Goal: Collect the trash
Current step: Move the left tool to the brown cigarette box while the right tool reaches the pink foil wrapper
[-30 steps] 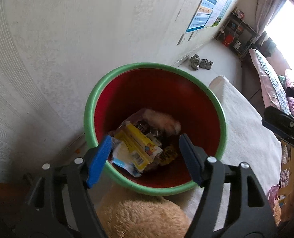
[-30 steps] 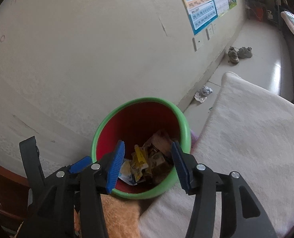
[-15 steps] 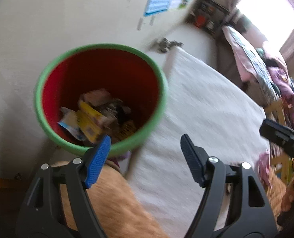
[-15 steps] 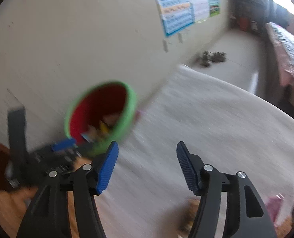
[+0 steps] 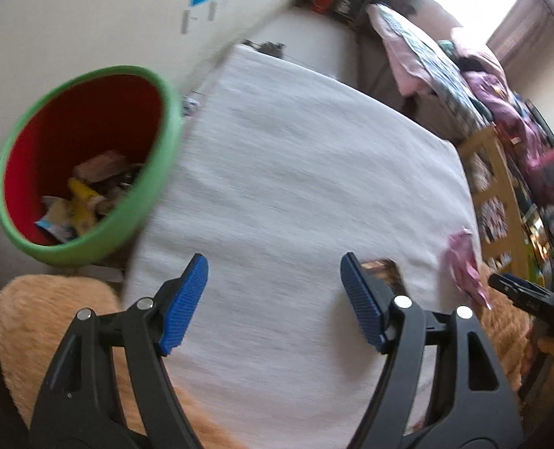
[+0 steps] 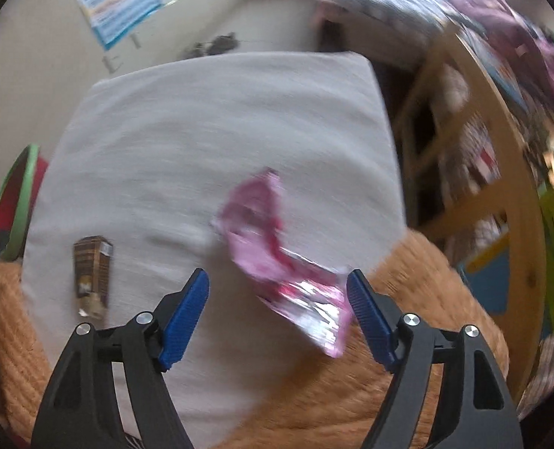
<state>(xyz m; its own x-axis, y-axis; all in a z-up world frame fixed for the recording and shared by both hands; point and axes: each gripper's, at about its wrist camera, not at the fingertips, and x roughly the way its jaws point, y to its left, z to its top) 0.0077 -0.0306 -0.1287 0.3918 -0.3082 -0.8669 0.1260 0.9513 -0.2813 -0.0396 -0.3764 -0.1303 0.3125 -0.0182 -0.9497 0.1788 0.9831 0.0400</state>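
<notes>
Your right gripper is spread wide and empty; the pink wrapper lies just ahead between its fingers, the brown wrapper off to its left. Your left gripper gapes wide too, holding nothing, with the bin ahead-left.

Left tool jaws wide apart, holding nothing, right tool same, both pointing fwd
</notes>
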